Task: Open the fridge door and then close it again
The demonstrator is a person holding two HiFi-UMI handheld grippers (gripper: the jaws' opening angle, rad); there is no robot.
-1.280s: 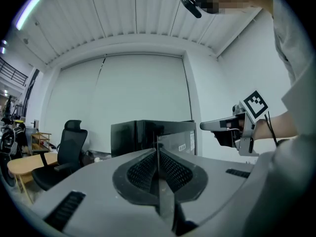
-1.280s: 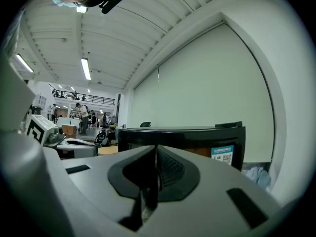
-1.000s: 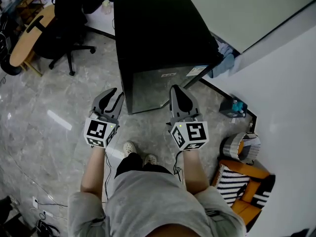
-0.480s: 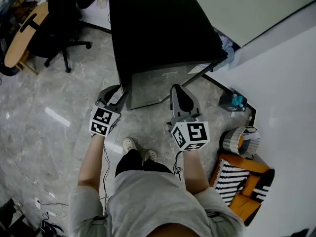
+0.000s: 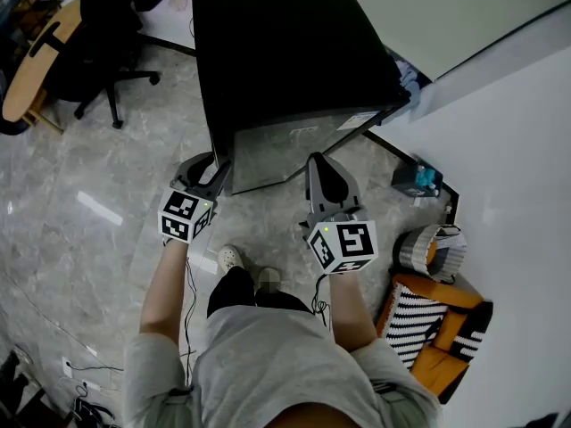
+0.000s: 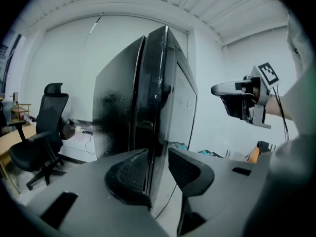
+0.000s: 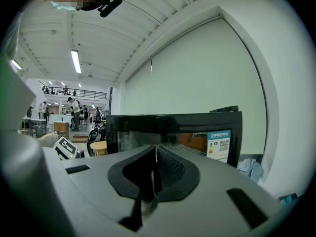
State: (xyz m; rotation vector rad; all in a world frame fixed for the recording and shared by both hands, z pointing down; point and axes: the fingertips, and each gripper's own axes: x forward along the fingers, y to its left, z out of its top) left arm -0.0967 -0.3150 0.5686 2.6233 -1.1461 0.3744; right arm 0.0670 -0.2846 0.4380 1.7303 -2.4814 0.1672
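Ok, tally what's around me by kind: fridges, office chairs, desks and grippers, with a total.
fridge: 1
office chair: 1
desk: 1
grippers: 2 (left gripper, right gripper)
total: 5

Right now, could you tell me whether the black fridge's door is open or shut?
Shut: the black fridge door sits flush against the cabinet, with only a thin seam.
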